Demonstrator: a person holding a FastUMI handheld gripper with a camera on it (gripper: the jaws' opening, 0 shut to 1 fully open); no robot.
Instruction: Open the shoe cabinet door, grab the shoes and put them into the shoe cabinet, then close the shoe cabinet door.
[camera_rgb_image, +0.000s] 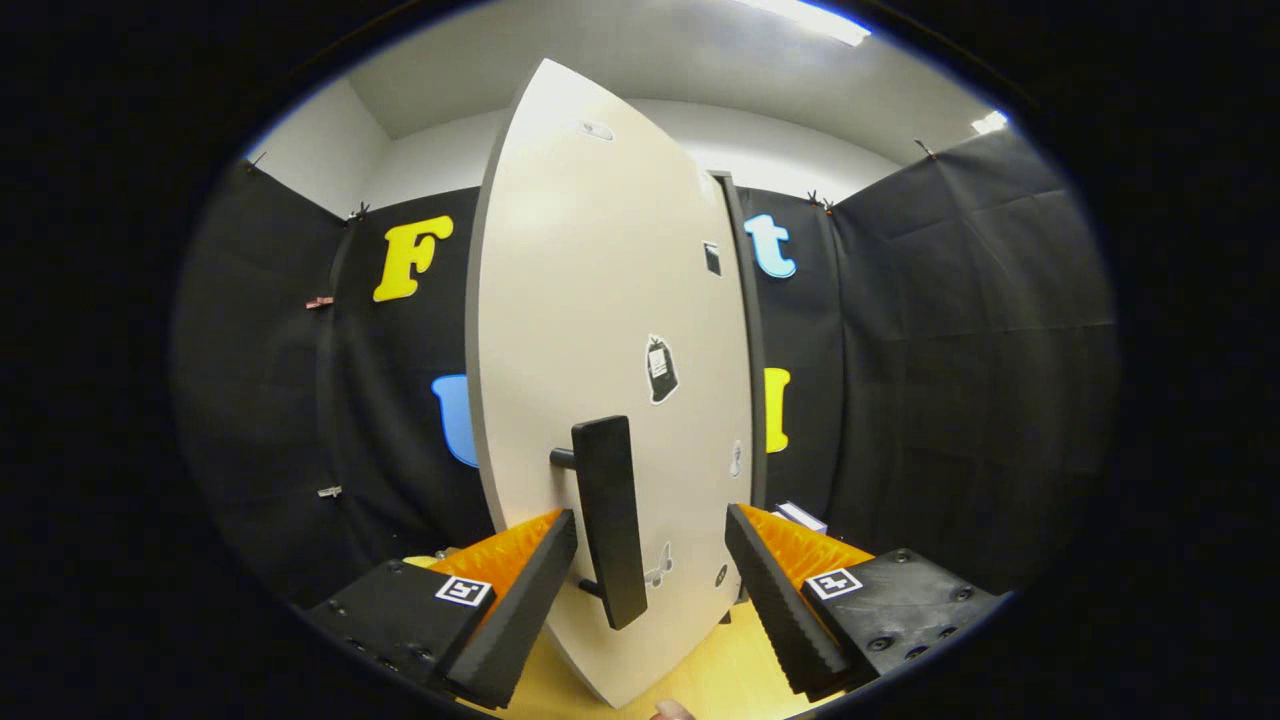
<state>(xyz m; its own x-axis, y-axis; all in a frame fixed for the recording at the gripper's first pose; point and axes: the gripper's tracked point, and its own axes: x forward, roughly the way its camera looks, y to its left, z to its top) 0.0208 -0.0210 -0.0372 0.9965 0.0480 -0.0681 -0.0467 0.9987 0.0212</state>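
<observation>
- The shoe cabinet door (600, 330) stands upright right in front of the gripper, pale panel with a few small stickers (661, 368) on it.
- Its dark bar handle (610, 520) sits between the fingers, closer to the left one, apparently not touched.
- The gripper (650, 600) is spread wide, grasping nothing.
- Light wooden floor (720, 680) underneath, black cloth wall (950, 350) behind.

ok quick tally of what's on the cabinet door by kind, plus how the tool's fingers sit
door handle: 1
stickers on the door, largest one: 5
total: 6
tool: fingers open, either side of the handle, the left one close beside it, the right one apart
</observation>
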